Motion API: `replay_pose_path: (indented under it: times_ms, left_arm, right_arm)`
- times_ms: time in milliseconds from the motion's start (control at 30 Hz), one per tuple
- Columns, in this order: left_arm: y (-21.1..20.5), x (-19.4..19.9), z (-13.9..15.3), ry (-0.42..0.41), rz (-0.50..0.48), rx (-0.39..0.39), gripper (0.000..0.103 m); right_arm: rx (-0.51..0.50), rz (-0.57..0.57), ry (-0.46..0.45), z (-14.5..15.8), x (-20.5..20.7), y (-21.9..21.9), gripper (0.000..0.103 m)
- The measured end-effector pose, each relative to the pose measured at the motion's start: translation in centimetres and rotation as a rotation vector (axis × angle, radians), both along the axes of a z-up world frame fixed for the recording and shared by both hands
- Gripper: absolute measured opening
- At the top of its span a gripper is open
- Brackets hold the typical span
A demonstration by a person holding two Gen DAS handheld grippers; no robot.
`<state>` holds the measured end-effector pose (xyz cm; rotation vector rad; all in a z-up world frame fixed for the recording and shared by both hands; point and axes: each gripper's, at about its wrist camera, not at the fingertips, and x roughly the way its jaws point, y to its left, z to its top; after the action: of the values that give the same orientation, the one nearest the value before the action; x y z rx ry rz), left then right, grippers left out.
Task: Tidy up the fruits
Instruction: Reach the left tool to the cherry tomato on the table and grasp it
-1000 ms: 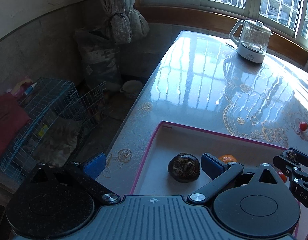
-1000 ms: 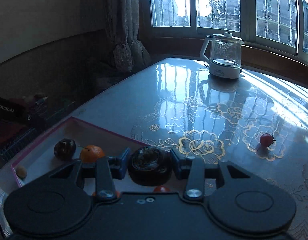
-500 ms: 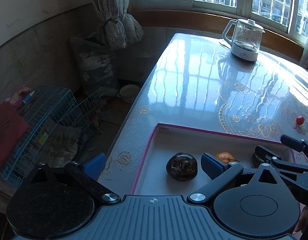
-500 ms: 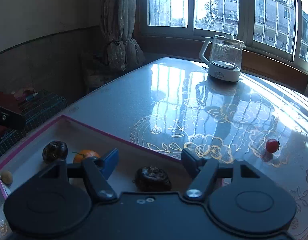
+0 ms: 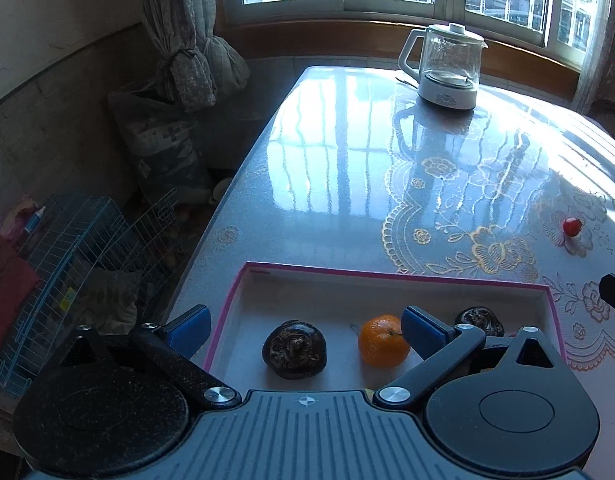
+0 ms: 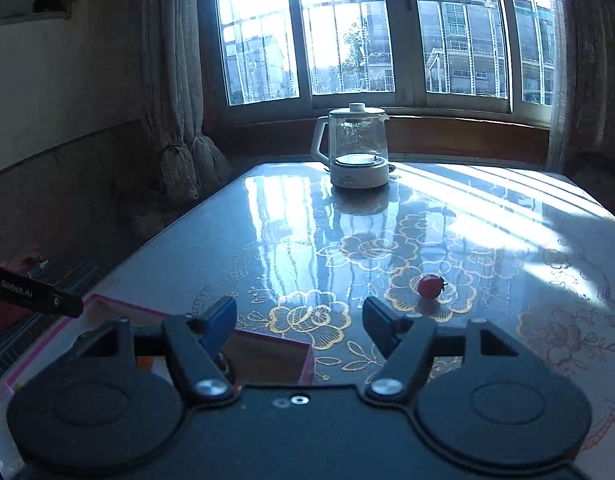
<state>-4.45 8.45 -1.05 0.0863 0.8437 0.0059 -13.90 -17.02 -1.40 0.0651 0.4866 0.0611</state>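
A white tray with a pink rim [image 5: 391, 277] lies at the table's near left. In it sit a dark wrinkled fruit [image 5: 294, 354], a small orange [image 5: 383, 340] and a second dark fruit [image 5: 480, 320]. My left gripper [image 5: 305, 328] hovers open over the tray's near side, with nothing between its blue pads. A red cherry tomato [image 6: 430, 286] [image 5: 572, 226] lies alone on the flowered tablecloth to the right. My right gripper [image 6: 299, 320] stands open and empty above the tray's far right corner [image 6: 303, 356], the tomato ahead and to its right.
A glass kettle on a white base [image 6: 357, 146] [image 5: 447, 68] stands at the far end near the windows. Left of the table, on the floor, are blue wire cages [image 5: 67, 248] and a sack [image 5: 163, 140]. The glossy tabletop [image 6: 487, 216] spreads between tray and kettle.
My right gripper opened, left the dark fruit in the tray, then rose and swung right toward the tomato. My left gripper shifted, and the tray now sits centred in its view.
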Motion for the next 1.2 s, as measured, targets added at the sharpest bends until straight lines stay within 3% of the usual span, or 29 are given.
replay_pose_path:
  times_ms: [300,467,600,767,933,967,1000,1033,1200]
  left_arm:
    - [-5.8,1.9,1.1,-0.026,-0.072,-0.007,0.101]
    - [-14.0,3.8,1.5,-0.090,-0.189,-0.019,0.101]
    - [-21.5,5.1,0.2,-0.128,-0.290,-0.007,0.101]
    - [-27.4,6.4,-1.9,-0.155,-0.333,-0.013,0.100]
    - [-29.6,7.1,-4.0,-0.198,-0.322,0.006,0.100]
    - [-29.6,7.1,-4.3,-0.204,-0.313,0.008,0.099]
    - [-29.6,7.4,-4.7,-0.205,-0.299,0.012,0.089]
    - [-29.9,7.9,-5.3,-0.189,-0.289,0.021,0.086]
    - [-31.0,8.4,-6.9,-0.173,-0.262,0.061,0.085]
  right_arm:
    - [0.026,-0.164,-0.026,0.4,-3.5,-5.7,0.083]
    - [0.032,-0.252,-0.040,0.3,-5.2,-9.3,0.092]
    - [0.042,-0.309,-0.038,-0.1,-6.5,-12.1,0.092]
    - [0.062,-0.355,-0.034,-0.3,-7.7,-15.2,0.092]
    - [0.083,-0.378,-0.037,-0.5,-8.5,-17.8,0.092]
    - [0.089,-0.381,-0.039,-0.6,-8.5,-18.1,0.092]
    - [0.099,-0.384,-0.043,-0.7,-8.6,-18.6,0.092]
    - [0.108,-0.385,-0.045,-0.8,-8.6,-18.9,0.092]
    - [0.157,-0.359,-0.043,-1.6,-8.4,-20.3,0.092]
